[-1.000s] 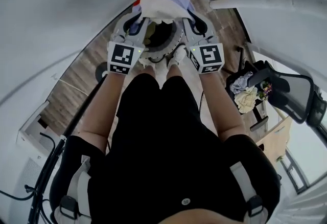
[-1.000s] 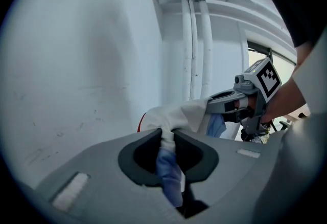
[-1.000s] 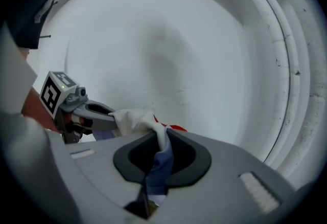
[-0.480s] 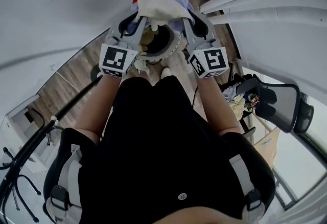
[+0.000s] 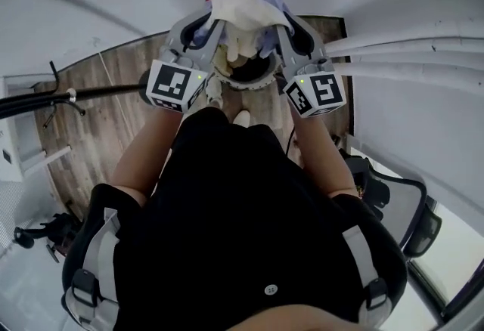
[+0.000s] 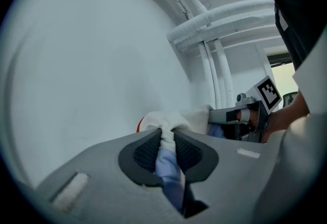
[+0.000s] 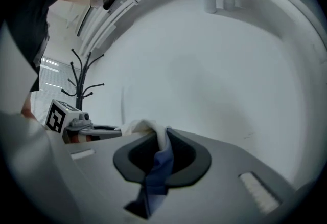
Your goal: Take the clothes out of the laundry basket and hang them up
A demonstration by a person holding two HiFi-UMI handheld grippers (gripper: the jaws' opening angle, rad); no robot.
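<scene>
White garment (image 5: 239, 6) bridges level left gripper (image 5: 212, 22), right gripper (image 5: 278, 22).

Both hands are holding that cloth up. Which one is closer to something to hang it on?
Probably the left. The left tool and right tool both grip the garment, but the coat stand rises on the left tool's side.

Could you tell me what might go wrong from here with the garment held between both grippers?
1. The left gripper and right gripper each pinch only a bunched edge of the garment; it could slip out of the jaws.
2. Cloth hangs toward the laundry basket and may catch its rim.
</scene>
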